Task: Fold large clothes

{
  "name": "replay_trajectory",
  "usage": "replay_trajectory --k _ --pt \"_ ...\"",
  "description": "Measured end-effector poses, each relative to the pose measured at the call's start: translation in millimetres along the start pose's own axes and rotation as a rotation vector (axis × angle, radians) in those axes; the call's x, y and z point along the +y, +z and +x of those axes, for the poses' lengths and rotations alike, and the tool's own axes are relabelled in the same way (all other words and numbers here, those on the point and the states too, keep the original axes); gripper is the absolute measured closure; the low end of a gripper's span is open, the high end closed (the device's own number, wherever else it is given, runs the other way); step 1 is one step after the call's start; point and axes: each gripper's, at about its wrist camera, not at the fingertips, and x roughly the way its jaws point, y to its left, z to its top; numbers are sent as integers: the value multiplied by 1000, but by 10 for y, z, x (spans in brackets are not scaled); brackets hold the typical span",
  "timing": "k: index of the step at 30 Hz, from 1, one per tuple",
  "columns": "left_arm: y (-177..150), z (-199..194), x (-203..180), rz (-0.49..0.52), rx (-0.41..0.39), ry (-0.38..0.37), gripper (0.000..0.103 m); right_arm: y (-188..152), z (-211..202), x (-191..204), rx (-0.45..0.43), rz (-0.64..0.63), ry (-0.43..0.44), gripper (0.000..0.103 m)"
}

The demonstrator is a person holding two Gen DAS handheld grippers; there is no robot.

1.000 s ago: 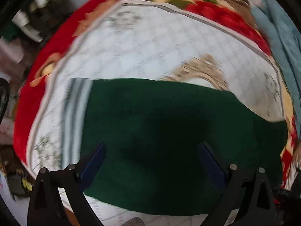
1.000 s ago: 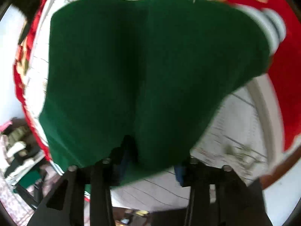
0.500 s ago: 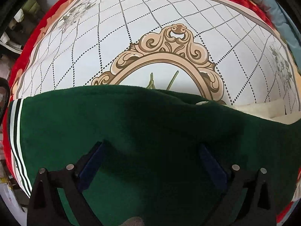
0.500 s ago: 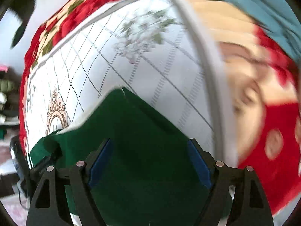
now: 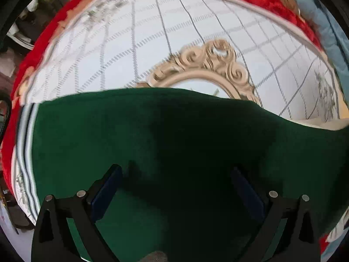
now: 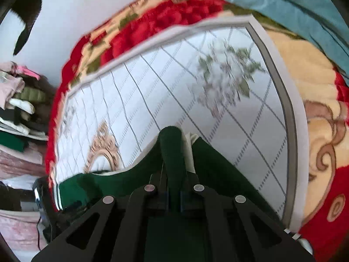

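Garment (image 5: 174,144) on quilt (image 5: 152,43)

- Garment (image 5: 174,144): lower part cut off by the left view's bottom edge; its dark middle shows no detail.
- Striped hem (image 5: 24,152): smeared by motion.
- Mat (image 6: 218,100): its flower print is blurred in the right view.
- Right tool (image 6: 173,198): pads hidden behind a pinched fold of garment.
- Pile of clothes (image 6: 15,109): cut off by the left edge, items too small to tell.
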Motion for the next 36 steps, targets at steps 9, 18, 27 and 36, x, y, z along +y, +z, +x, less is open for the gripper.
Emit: replay_trajectory --k 9,18,27,36 --pt "113 419 3 42 35 61 0 145 1170 -238 61 108 -87 97" --pt "155 -86 -82 17 -48 35 0 124 408 -154 11 147 -102 51" --pt "400 494 -338 65 -12 50 0 -249 533 278 171 53 -40 73" --pt "402 158 84 -44 -11 -30 0 137 929 279 392 95 -95 92"
